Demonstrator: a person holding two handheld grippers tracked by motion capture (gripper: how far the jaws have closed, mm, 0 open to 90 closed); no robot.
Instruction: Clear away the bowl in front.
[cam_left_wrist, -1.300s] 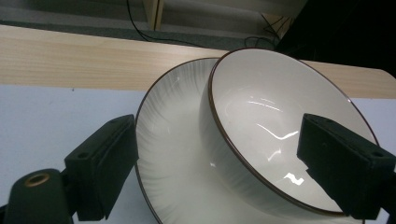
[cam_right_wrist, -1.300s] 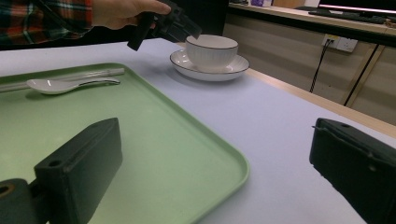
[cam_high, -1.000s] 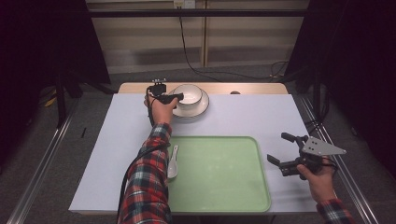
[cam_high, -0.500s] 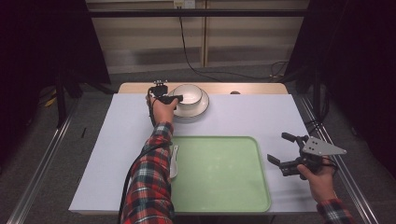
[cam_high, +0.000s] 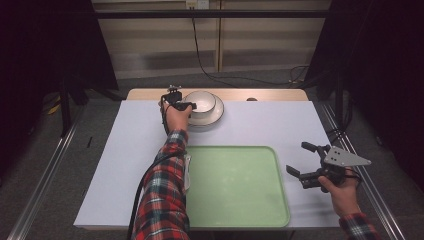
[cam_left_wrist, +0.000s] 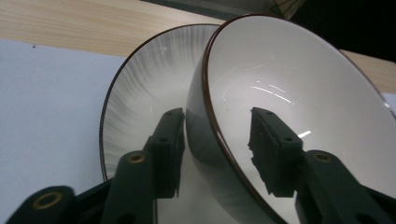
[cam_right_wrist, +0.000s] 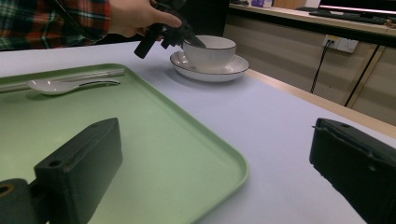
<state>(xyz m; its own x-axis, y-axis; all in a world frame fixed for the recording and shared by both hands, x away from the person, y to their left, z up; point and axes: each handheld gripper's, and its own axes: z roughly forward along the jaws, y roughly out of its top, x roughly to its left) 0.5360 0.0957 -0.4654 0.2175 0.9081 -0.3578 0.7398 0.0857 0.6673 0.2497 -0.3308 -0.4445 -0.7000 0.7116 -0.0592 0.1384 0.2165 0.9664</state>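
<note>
Left gripper (cam_high: 186, 106) straddles the white bowl's (cam_high: 201, 101) rim, jaws not visibly clamped; bowl sits on its plate (cam_high: 216, 114) at the counter's (cam_high: 280, 125) far edge. Right gripper (cam_high: 306, 162) gapes empty beside the green tray (cam_high: 235, 185).

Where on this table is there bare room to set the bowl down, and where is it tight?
The tray is bare inside, and so is the mat between the plate and the right gripper, and left of the sleeve. Crowded: the far edge, where the left gripper straddles the bowl's rim, and the tray's left side by the spoon.
</note>
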